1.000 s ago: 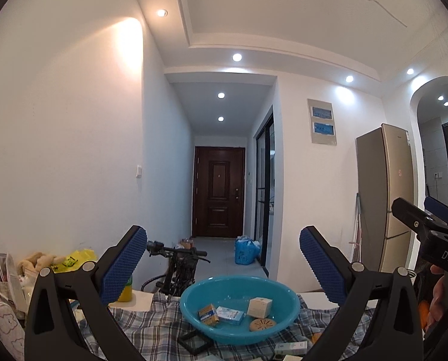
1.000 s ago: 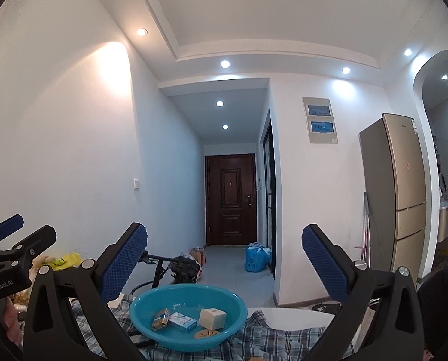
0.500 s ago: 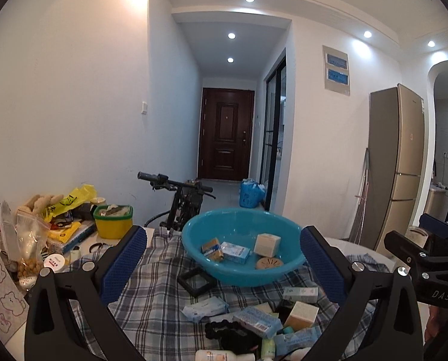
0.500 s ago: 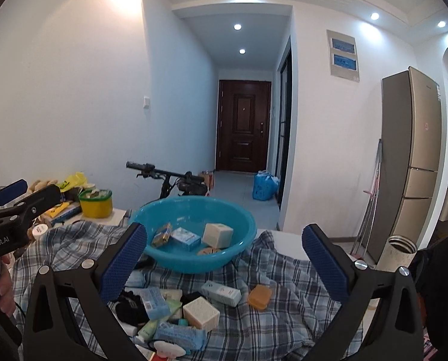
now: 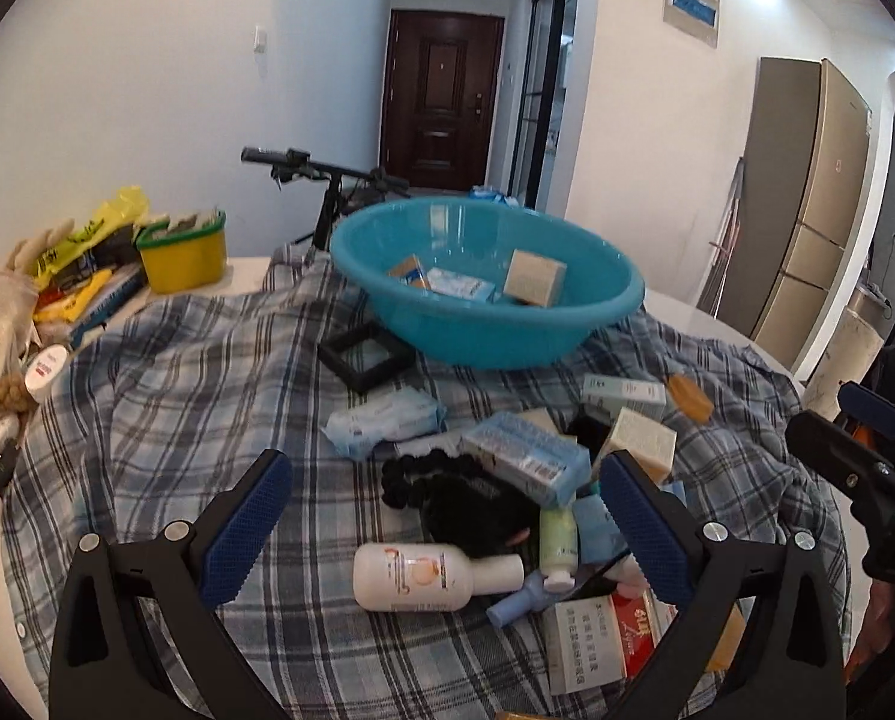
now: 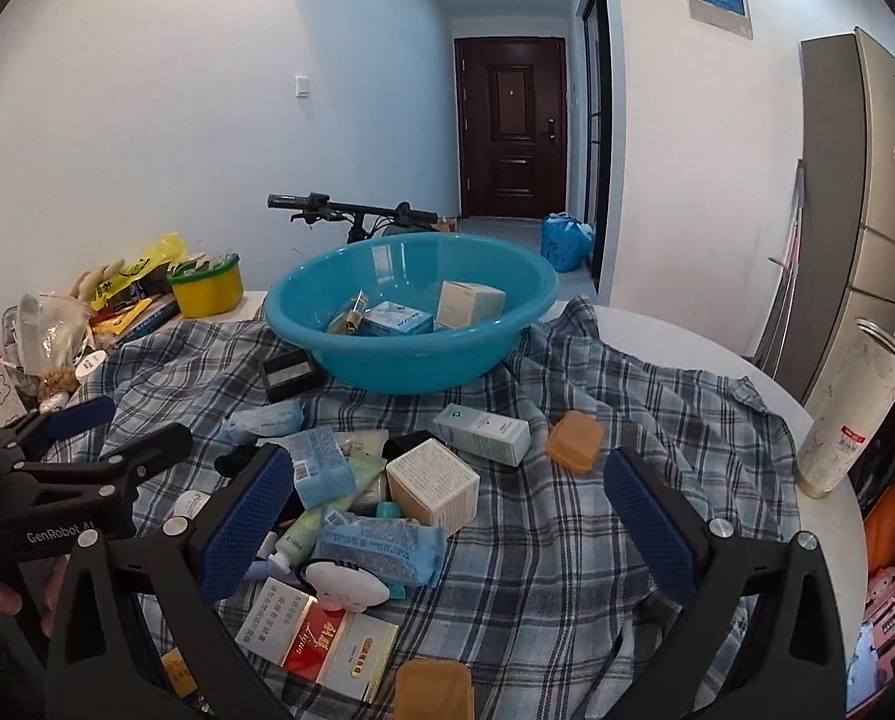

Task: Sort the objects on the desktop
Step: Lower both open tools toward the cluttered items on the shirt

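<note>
Sorting is just getting going: three small boxes (image 6: 411,309) are lying in the blue basin (image 6: 351,360) toward the desk's far edge, the heap (image 6: 381,498) is still waiting mid-desk, and the left gripper (image 5: 444,531) and right gripper (image 6: 447,525) are hovering wide open, empty.

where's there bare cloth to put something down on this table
Two free patches on the plaid cloth: the wide stretch left of the pile, between the yellow tub and the white bottle, and the right side between the orange soap and the steel cup. It is crowded in front of the blue basin.
</note>
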Demonstrator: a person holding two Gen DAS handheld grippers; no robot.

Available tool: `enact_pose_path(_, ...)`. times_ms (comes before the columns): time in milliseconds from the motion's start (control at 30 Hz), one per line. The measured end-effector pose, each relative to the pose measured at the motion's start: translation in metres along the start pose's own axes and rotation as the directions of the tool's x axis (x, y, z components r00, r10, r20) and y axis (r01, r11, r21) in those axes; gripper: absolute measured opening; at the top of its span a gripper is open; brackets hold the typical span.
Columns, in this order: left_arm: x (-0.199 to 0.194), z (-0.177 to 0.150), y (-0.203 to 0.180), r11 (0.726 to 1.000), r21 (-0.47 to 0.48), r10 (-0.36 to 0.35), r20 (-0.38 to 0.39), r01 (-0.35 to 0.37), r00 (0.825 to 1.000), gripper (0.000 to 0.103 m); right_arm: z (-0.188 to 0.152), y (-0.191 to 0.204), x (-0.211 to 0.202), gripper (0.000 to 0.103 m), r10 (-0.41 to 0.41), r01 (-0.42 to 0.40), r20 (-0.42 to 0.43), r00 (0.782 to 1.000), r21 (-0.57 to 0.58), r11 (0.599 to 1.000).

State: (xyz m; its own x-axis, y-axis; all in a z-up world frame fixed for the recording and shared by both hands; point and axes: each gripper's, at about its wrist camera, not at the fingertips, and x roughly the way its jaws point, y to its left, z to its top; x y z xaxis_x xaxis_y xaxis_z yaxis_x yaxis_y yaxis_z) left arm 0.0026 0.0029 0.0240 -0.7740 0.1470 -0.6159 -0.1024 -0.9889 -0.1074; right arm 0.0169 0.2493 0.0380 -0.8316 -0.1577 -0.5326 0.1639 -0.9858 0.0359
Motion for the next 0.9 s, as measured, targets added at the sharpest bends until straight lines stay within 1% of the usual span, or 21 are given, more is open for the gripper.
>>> enact_pose_path(167, 0.022, -0.02, 0.004, 1.0, -0.02, -0.007, -0.098, 0.005, 0.995, 0.103, -0.015, 0.0, 0.017, 0.103, 0.013, -0.013, -0.078, 0.997, 0.002, 1.0)
enact_pose_path(267, 0.032, -0.031, 0.006, 1.0, -0.015, 0.008, -0.143, -0.01, 0.99, 0.103, -0.025, -0.001, 0.026, 0.103, 0.023, -0.022, -0.12, 0.993, 0.01, 1.0)
enact_pose_path(367, 0.036, -0.035, 0.008, 1.0, -0.022, 0.007, -0.164, -0.011, 0.986, 0.103, -0.032, -0.003, 0.032, 0.103, 0.033, -0.03, -0.152, 0.988, 0.022, 0.999)
enact_pose_path(500, 0.042, -0.043, 0.009, 1.0, -0.025, -0.015, -0.206, 0.01, 0.979, 0.103, -0.038, -0.002, 0.036, 0.103, 0.036, -0.032, -0.177, 0.984, 0.022, 0.999)
enact_pose_path(567, 0.045, -0.046, 0.008, 1.0, -0.016, -0.005, -0.219, 0.002, 0.976, 0.103, -0.04, -0.002, 0.04, 0.103, 0.034, -0.031, -0.193, 0.981, 0.02, 0.999)
enact_pose_path(767, 0.054, -0.049, 0.009, 1.0, -0.018, 0.004, -0.241, -0.008, 0.971, 0.103, -0.04, 0.0, 0.043, 0.103, 0.045, -0.042, -0.199, 0.979, 0.019, 0.999)
enact_pose_path(900, 0.063, -0.049, 0.006, 1.0, -0.017, -0.016, -0.263, 0.012, 0.965, 0.103, -0.042, -0.003, 0.046, 0.103, 0.042, -0.037, -0.206, 0.978, 0.026, 0.999)
